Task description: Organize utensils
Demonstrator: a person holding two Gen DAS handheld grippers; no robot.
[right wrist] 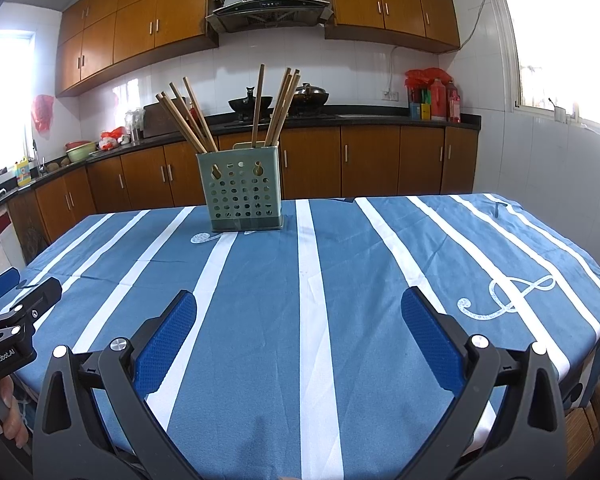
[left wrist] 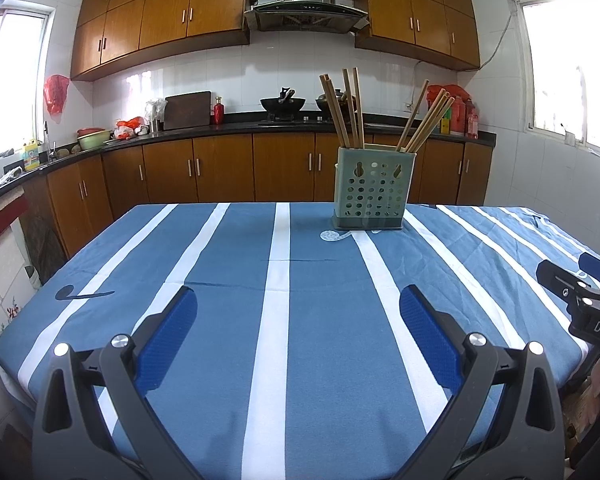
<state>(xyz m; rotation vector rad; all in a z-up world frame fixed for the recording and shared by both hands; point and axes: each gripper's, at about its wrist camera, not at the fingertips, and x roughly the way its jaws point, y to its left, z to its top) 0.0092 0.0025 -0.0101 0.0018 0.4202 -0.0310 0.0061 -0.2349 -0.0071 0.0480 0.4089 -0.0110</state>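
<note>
Chopsticks [left wrist: 350, 112] stand nearly upright in two bunches in the green holder [left wrist: 372, 192] at the table's [left wrist: 220, 264] far edge, well ahead of your jaws. Left gripper [left wrist: 298, 300] and right gripper [right wrist: 299, 300] both gape wide, empty; neither looks clearly nearer.
</note>
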